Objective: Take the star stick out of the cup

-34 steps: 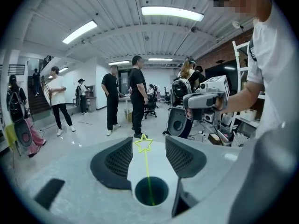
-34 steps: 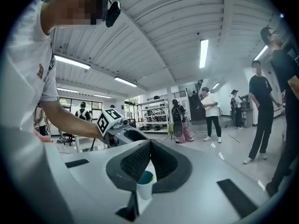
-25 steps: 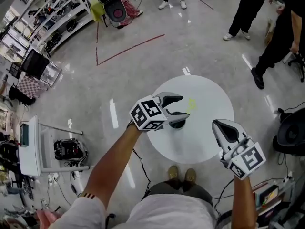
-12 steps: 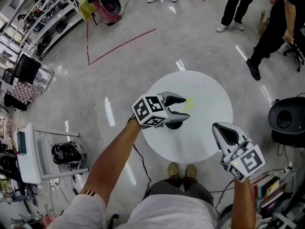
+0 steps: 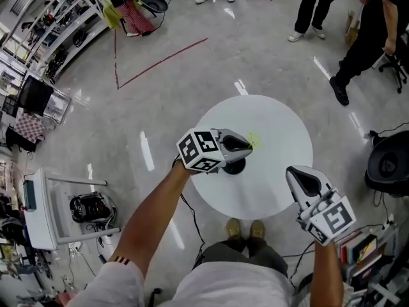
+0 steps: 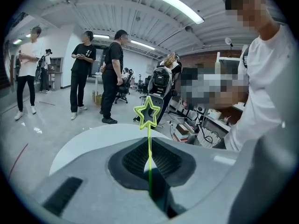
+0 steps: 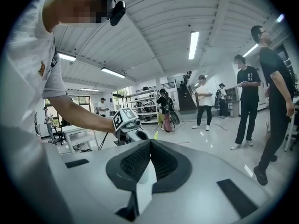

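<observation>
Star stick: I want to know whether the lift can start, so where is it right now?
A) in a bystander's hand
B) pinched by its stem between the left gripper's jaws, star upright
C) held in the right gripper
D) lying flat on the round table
B: in the left gripper view, the left gripper has just closed its jaws on the thin stem of the star stick, and the star stands upright above them.
</observation>
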### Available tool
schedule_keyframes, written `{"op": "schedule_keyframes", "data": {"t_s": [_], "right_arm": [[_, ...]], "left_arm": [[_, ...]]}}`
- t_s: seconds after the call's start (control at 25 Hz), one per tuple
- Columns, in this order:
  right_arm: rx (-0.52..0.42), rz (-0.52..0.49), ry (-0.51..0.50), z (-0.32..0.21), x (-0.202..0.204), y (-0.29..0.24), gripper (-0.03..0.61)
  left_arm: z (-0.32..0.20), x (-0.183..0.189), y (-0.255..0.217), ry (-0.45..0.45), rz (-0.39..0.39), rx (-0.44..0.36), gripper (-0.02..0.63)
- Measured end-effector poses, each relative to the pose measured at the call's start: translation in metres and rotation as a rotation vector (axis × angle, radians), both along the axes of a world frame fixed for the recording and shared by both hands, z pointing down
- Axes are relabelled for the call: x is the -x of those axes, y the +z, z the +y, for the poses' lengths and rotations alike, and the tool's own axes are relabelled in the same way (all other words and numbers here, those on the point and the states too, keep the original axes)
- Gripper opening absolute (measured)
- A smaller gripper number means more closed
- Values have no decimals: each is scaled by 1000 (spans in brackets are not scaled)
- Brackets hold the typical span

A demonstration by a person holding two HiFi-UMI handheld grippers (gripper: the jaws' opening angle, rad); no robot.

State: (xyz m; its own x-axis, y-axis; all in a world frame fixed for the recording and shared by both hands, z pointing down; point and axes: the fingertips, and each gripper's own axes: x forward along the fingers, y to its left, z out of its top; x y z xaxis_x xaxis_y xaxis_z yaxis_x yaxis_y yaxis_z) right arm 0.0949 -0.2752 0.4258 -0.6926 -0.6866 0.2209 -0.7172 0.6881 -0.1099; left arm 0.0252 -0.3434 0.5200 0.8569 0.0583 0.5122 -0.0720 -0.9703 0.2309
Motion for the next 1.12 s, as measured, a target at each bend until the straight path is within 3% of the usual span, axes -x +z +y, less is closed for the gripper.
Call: {"op": "schedule_keyframes", "data": {"t_s": [0.48,1.12], "right_arm": [[-12,-13,-14,1,5,-3,11],[-77,-37,-93,3,17,-30,11]], "left_arm": [[-1,12,-21,-107,44,-83,21],[15,41,-113,-421,261,-240,20]]}}
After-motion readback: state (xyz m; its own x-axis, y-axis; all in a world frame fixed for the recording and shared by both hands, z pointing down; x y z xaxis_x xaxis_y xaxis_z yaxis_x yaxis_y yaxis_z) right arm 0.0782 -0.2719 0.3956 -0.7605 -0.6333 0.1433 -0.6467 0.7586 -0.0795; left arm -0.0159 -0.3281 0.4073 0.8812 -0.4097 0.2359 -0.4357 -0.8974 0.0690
